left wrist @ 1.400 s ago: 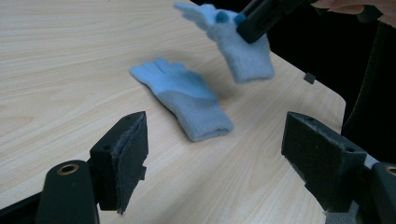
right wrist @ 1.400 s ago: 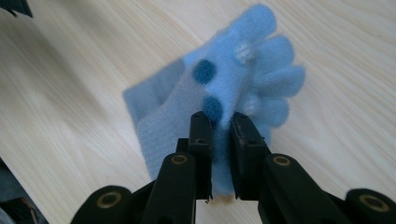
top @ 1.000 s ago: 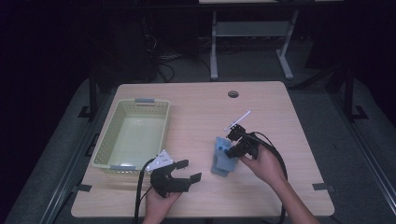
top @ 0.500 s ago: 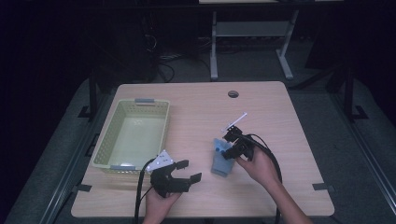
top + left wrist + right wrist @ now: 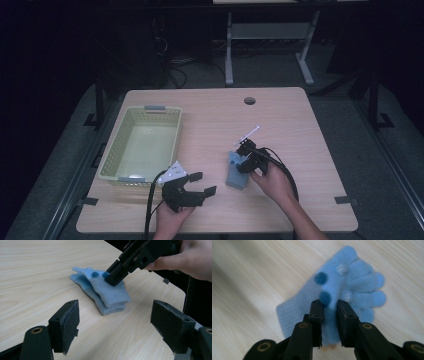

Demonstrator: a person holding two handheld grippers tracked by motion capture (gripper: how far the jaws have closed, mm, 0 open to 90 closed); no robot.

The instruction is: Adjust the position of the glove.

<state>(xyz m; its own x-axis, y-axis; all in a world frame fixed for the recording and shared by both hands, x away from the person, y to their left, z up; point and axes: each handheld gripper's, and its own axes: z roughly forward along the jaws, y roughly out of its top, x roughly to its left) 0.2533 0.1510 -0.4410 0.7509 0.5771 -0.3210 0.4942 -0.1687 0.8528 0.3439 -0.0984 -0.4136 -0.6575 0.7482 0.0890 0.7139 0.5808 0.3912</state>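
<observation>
A light blue knitted glove (image 5: 235,175) with dark blue dots lies flat on the wooden table, right of centre near the front. My right gripper (image 5: 245,159) comes down on it from the right. In the right gripper view the gripper (image 5: 329,305) has its jaws closed on a raised fold of the glove (image 5: 354,287) near the dots. My left gripper (image 5: 202,183) is held low at the front, left of the glove, with its jaws wide open and nothing between them. The left gripper view has the glove (image 5: 110,293) ahead of the open left gripper (image 5: 115,315), with the right gripper (image 5: 117,275) pressing on it.
A pale green plastic basket (image 5: 112,152) stands at the left of the table and looks empty. A thin white stick (image 5: 250,133) shows just beyond the right gripper. A round cable hole (image 5: 249,100) is at the table's far side. Black cables trail from both grippers.
My right gripper has shifted a little to the left and down onto the glove. The left gripper has stayed where it was.
</observation>
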